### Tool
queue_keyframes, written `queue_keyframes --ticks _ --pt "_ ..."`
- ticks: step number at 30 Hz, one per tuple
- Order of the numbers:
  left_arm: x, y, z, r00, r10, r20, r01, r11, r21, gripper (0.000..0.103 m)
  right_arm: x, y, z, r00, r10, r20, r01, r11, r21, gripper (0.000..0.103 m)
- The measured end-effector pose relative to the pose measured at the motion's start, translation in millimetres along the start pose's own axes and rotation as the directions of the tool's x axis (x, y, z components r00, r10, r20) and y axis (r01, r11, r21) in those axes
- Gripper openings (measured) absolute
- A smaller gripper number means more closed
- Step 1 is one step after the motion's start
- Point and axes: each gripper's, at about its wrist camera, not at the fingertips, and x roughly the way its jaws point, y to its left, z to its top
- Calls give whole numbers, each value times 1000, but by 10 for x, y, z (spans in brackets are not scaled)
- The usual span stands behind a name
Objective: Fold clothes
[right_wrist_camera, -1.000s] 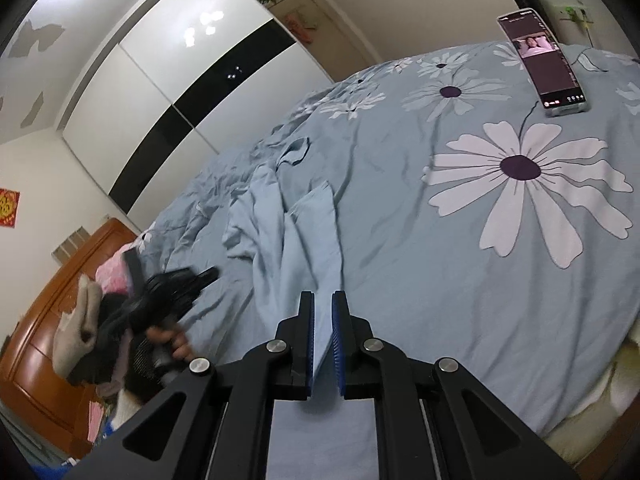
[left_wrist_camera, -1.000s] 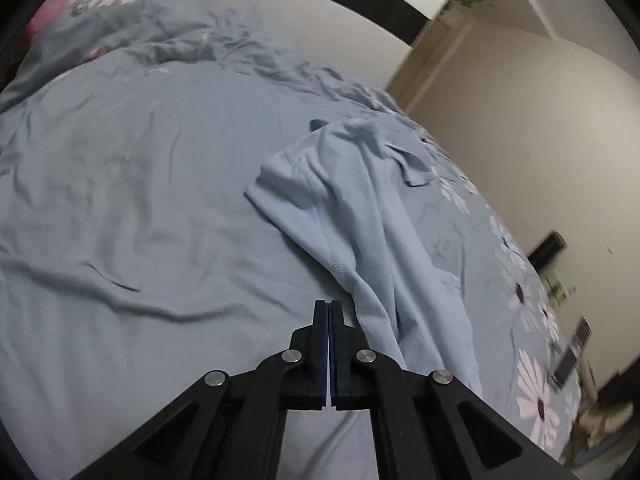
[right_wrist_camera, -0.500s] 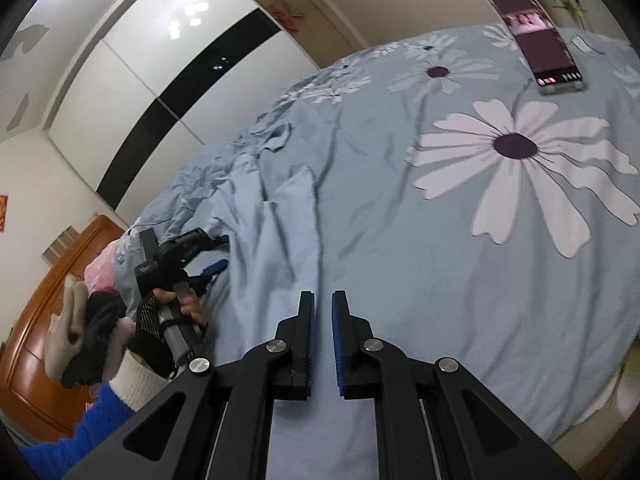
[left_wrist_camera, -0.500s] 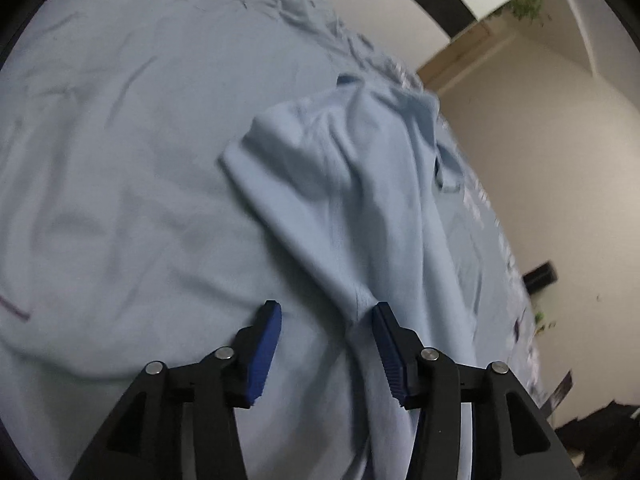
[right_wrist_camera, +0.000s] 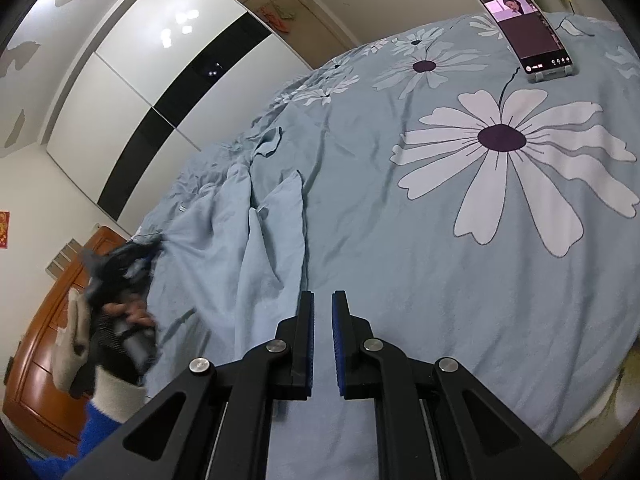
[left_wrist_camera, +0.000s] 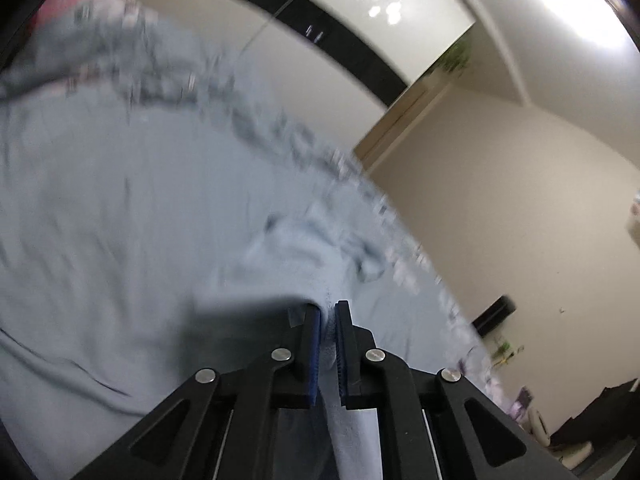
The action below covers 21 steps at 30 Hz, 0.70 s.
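The step in hand is judged to be the gathering of a pale blue shirt before the first fold is made. The shirt is spread lengthwise and rumpled on the bed, over a blue duvet printed with large white flowers; its collar end lies toward the wardrobe and its lower end runs toward the camera in the right wrist view.

Left claw: the jaws are closed to a narrow gap, and a fold of the shirt's side edge is pinched between the blue pads. In the left wrist view the cloth is seen to run up between the fingers and to be drawn away from the bed; the surroundings are blurred there. In the right wrist view the same claw is seen at the shirt's far left edge, held by a hand in a blue sleeve.

Right claw: the jaws stand almost shut. Pale cloth is seen below and between the fingers, but whether it is gripped cannot be told with certainty from this view.

For the next move, the pinched edge would need to be carried across the shirt's body while the lower end is kept in place. A phone on a stand is propped well apart, near the far edge of the bed.
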Motion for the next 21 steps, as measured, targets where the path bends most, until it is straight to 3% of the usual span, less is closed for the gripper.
queue_keyframes --ticks 2,5,9,11,15,17,19,21 --pt "-381 -102 283 998 -25 64 23 999 43 7 6 3 -16 1000 17 -3 -17 1000 7 9" --pt "-1051 -388 560 978 -87 192 59 987 147 7 0 42 -39 999 39 -6 -39 999 -3 9" --pt "-1351 -872 807 954 -182 240 117 958 262 7 7 56 -20 998 58 -2 -58 998 -2 9" --pt "-1193 -1164 790 957 -230 177 165 933 319 7 14 53 -13 998 64 0 -64 998 6 9" --pt "-432 -1669 398 972 -230 -41 227 887 402 7 -2 38 -11 998 58 -2 -58 998 1 9" --pt "77 -1831 27 954 -225 -196 285 880 379 7 -35 9 -4 999 44 1 -44 999 -2 9" --pt "519 -1998 -413 915 -211 -345 337 869 362 7 -92 -60 10 1000 24 10 -24 1000 9 9" --pt "764 -2156 -796 877 -190 -441 365 860 356 8 -159 -145 26 1000 2 21 -3 1000 26 9"
